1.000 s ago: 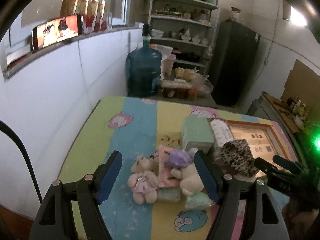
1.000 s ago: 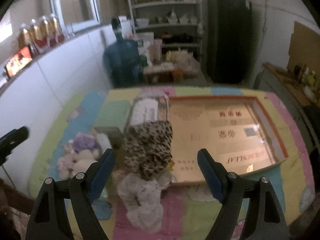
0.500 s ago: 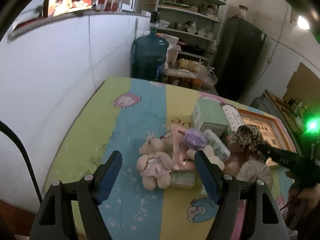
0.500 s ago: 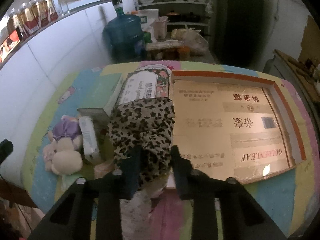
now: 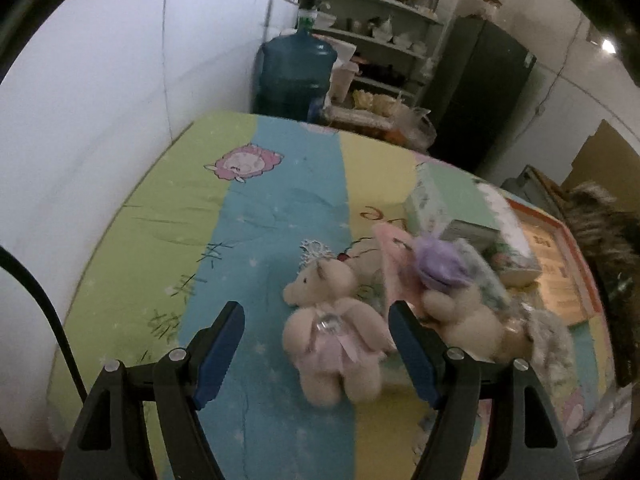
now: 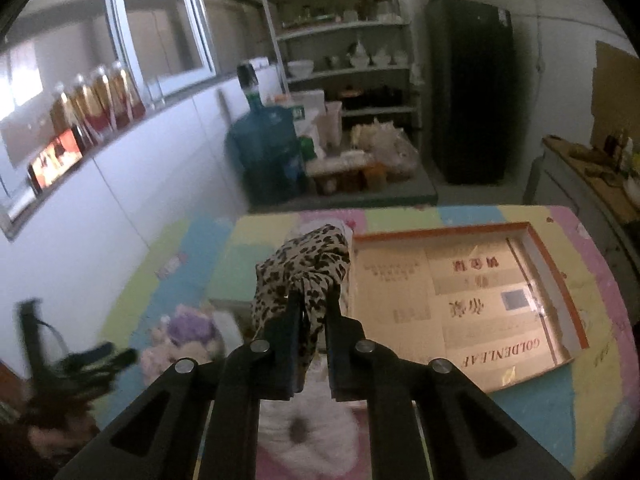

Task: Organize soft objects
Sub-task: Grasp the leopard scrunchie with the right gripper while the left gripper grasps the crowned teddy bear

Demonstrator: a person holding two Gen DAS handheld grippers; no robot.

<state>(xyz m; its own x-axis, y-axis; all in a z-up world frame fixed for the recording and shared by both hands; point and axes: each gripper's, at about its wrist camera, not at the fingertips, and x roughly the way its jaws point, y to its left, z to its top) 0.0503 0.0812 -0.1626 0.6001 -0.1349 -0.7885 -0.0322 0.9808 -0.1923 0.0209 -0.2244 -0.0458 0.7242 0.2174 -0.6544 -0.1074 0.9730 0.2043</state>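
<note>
A cream teddy bear in a pink dress [image 5: 332,336] lies on the striped table cover [image 5: 280,208], between the fingers of my left gripper [image 5: 316,356]. Its jaws are closing, and the blue pads [image 5: 218,354] stand clear of the bear. A second bear with a purple hat [image 5: 460,320] lies to the right beside a grey fluffy piece [image 5: 548,332]. My right gripper [image 6: 312,320] is shut on a leopard-print cloth [image 6: 304,268] and holds it above the table. Beneath it lies a white fluffy item [image 6: 308,412]. The cardboard tray with an orange rim [image 6: 560,280] sits to the right.
A green tissue box [image 5: 440,204] and small packets crowd behind the bears. The white wall [image 5: 100,120] runs along the table's left side. A blue water jug [image 5: 296,68], shelves and a dark fridge [image 6: 468,88] stand beyond the far edge.
My left gripper came down closer to the pink-dress bear and its jaws narrowed a little. My right gripper shut on the leopard-print cloth and lifted it off the pile.
</note>
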